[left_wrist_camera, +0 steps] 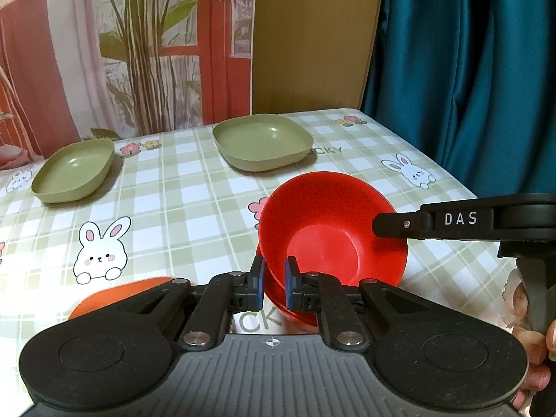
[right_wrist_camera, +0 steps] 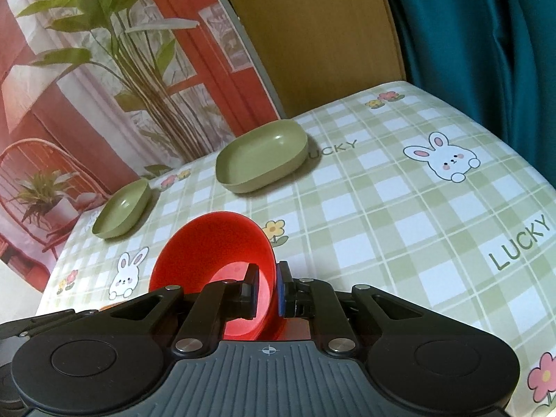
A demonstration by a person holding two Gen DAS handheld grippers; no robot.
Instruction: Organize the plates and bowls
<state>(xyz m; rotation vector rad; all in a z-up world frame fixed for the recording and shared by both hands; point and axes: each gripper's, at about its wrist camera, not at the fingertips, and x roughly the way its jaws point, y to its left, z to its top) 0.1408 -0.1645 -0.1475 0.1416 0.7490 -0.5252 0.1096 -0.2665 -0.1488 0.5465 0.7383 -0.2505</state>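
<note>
Bowls are the crux: left gripper (left_wrist_camera: 274,281) is clamped on the near-left rim of a red bowl (left_wrist_camera: 330,229) tilted over a second red bowl (left_wrist_camera: 278,302), right gripper (right_wrist_camera: 267,290) pinching its right rim, both green plates (left_wrist_camera: 262,140) lying farther away.

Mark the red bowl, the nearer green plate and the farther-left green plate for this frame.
red bowl (left_wrist_camera: 323,239): left wrist view, on its inner floor.
nearer green plate (left_wrist_camera: 262,140): left wrist view, on its inside bottom.
farther-left green plate (right_wrist_camera: 121,213): right wrist view, on its inside surface.
</note>
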